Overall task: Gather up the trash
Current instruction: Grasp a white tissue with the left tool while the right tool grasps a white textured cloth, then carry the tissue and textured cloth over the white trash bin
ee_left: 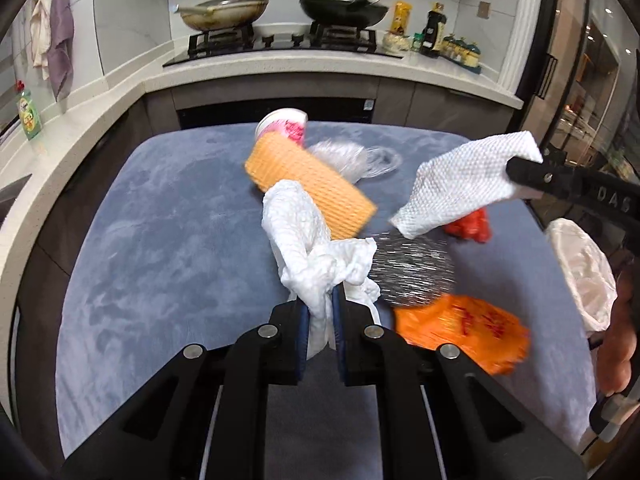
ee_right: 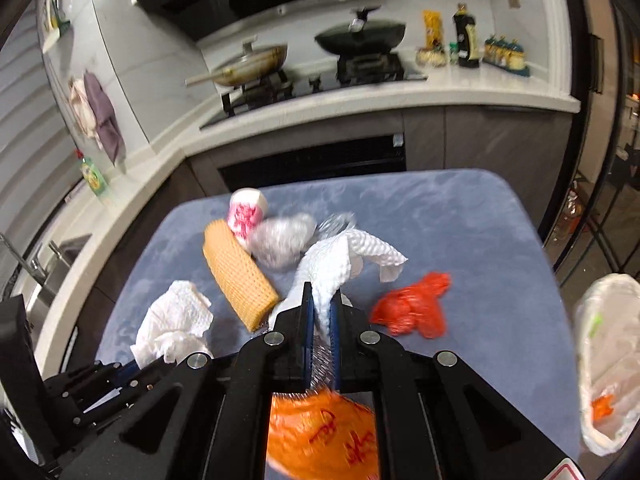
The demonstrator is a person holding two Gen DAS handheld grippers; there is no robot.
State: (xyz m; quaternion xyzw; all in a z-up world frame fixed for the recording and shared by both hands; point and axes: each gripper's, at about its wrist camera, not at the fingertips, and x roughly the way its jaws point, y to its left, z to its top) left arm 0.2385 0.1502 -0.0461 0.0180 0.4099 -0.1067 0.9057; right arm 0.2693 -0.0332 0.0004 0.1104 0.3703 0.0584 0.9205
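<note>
My left gripper (ee_left: pixel 322 300) is shut on a crumpled white paper towel (ee_left: pixel 304 236), held above the blue-grey mat (ee_left: pixel 140 260). My right gripper (ee_right: pixel 322 304) is shut on a second white paper towel (ee_right: pixel 340 260); it also shows in the left wrist view (ee_left: pixel 460 184) at the right. On the mat lie an orange foam net sleeve (ee_right: pixel 236 272), a pink-and-white paper cup (ee_right: pixel 246 212), crumpled clear plastic (ee_right: pixel 280 240), a red plastic bag (ee_right: pixel 412 308), a silver foil wrapper (ee_left: pixel 412 272) and an orange printed bag (ee_right: pixel 324 436). A white-lined trash bin (ee_right: pixel 608 360) stands at the right.
Behind the mat runs a white kitchen counter (ee_left: pixel 280 68) with a gas hob, two lidded pans (ee_left: pixel 224 10) and bottles (ee_left: pixel 436 32). A green dish-soap bottle (ee_left: pixel 28 114) stands on the left counter. Towels (ee_left: pixel 56 44) hang on the left wall.
</note>
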